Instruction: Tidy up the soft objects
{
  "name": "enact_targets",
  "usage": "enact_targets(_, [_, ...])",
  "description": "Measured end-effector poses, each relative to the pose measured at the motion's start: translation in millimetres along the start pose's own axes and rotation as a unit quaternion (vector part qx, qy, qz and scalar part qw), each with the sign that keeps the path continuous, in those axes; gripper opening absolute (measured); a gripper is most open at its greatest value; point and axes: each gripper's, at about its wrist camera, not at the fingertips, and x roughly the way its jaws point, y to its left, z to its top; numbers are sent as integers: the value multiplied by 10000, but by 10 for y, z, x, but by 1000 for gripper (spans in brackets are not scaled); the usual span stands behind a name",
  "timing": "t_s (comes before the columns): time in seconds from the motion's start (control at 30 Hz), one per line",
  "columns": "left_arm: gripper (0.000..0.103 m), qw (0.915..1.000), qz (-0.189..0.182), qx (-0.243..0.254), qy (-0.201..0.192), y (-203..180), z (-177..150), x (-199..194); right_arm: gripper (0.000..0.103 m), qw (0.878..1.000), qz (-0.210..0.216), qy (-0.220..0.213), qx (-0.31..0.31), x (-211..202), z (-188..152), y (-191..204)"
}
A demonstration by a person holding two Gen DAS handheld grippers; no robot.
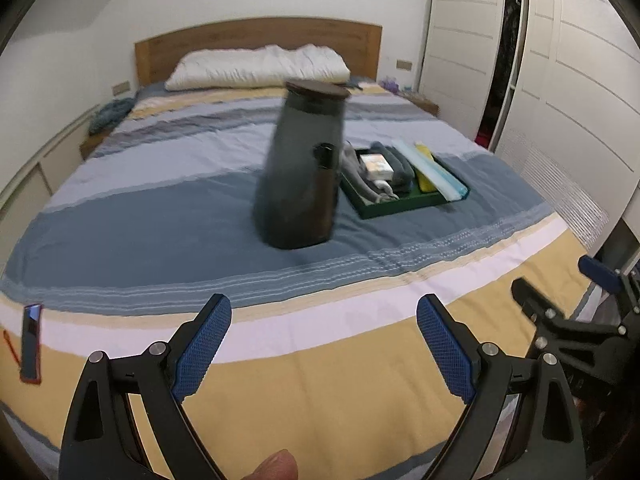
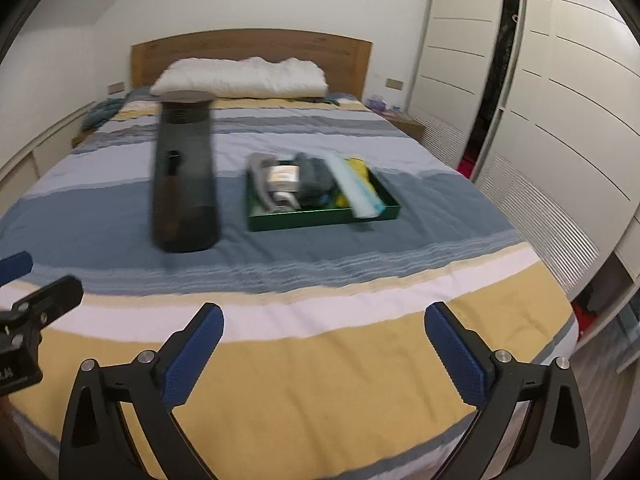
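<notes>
Both grippers, left gripper [image 1: 324, 344] and right gripper [image 2: 324, 352], wide, empty, over bed [image 2: 320, 380]; between steps; tray [image 2: 320, 216] packed; next likely reach toward jar [image 2: 186, 176].

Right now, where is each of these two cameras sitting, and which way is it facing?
Left wrist: rides on the left claw, looking down the bed toward the headboard; shows its open fingers, a fingertip, and the right claw at the edge.
Right wrist: rides on the right claw, facing likewise; the left claw shows at the edge.
Both see the dark container, green tray and pillow.
</notes>
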Motion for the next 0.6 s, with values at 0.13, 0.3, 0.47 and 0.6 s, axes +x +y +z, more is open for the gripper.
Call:
enact_targets(0.13, [101,9993,145,-86,-336,214,-144,-372,103,9997,152,-161,-144,-413,-165,223])
enact_targets(0.3, [101,9979,213,-85,-612,363,-285,-668,103,9991,166,-377,-102,-767,-298,334])
enact_targets(0.47, [101,9969,241,-128,-739,460,-371,-825,103,9983,219,-528,-90,-1011,-391,412])
enact_targets(0.6, [101,9967,256,-142,-762,486,-412,-882,103,9979,172,-609,-133,-1120,-414,463])
